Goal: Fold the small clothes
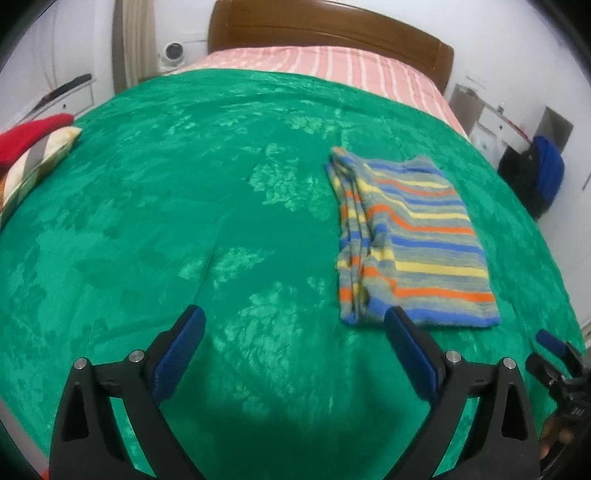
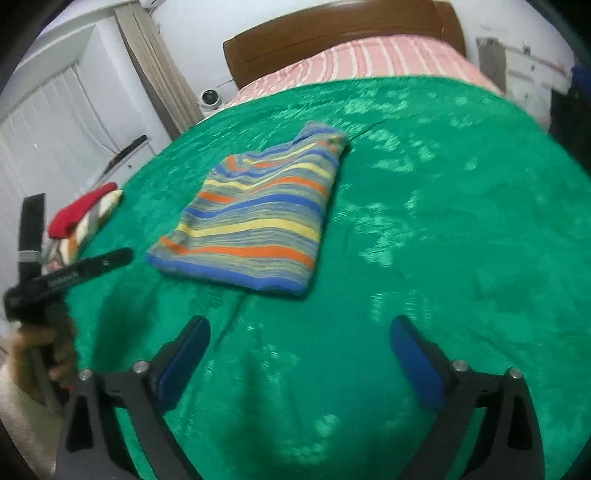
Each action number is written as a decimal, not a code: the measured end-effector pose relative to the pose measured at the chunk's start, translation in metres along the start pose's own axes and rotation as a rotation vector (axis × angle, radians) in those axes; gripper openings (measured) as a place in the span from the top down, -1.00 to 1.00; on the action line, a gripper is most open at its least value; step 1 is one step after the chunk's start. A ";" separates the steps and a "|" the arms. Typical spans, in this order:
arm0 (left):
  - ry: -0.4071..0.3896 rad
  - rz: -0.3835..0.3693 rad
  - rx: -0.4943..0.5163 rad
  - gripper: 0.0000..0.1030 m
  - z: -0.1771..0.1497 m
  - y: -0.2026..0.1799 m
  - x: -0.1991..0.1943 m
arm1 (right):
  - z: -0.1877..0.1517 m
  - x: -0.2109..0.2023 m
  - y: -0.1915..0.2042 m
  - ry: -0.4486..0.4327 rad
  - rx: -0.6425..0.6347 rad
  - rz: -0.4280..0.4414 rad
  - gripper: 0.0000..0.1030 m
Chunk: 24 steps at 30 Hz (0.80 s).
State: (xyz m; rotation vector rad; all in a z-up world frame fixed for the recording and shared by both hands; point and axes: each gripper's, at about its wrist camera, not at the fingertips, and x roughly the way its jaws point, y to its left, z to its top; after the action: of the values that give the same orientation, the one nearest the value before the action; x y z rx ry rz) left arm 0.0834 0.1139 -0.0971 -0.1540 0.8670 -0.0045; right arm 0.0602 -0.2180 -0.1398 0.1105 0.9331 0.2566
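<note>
A small striped knit garment (image 1: 410,240) in blue, yellow, orange and grey lies folded flat on the green bedspread (image 1: 184,203). It also shows in the right wrist view (image 2: 258,221). My left gripper (image 1: 293,317) is open and empty, low over the bedspread, just near and left of the garment's near edge. My right gripper (image 2: 299,328) is open and empty, near and right of the garment. Each gripper shows at the edge of the other's view, the right one (image 1: 554,350) and the left one (image 2: 74,273).
A pile of other clothes with a red piece on top (image 1: 33,140) lies at the bed's left edge, also in the right wrist view (image 2: 81,210). A wooden headboard (image 1: 332,33) and pink striped sheet (image 1: 332,66) are at the far end. A dark bag (image 1: 535,173) stands at the right wall.
</note>
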 end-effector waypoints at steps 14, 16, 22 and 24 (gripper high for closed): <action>-0.028 0.090 0.050 -0.99 -0.033 0.010 0.036 | -0.041 0.010 -0.033 -0.086 -0.005 -0.089 -0.99; -0.031 0.084 0.047 -0.99 -0.033 0.011 0.037 | -0.040 0.011 -0.033 -0.085 -0.006 -0.088 -1.00; -0.044 0.083 0.048 -0.99 -0.035 0.011 0.038 | -0.041 0.013 -0.034 -0.089 -0.007 -0.085 -1.00; -0.048 0.080 0.047 -0.99 -0.036 0.010 0.038 | -0.042 0.014 -0.035 -0.094 -0.008 -0.083 -1.00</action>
State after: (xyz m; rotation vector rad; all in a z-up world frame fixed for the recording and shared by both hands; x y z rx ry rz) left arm 0.0797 0.1168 -0.1504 -0.0754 0.8239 0.0537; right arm 0.0397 -0.2487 -0.1825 0.0757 0.8412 0.1765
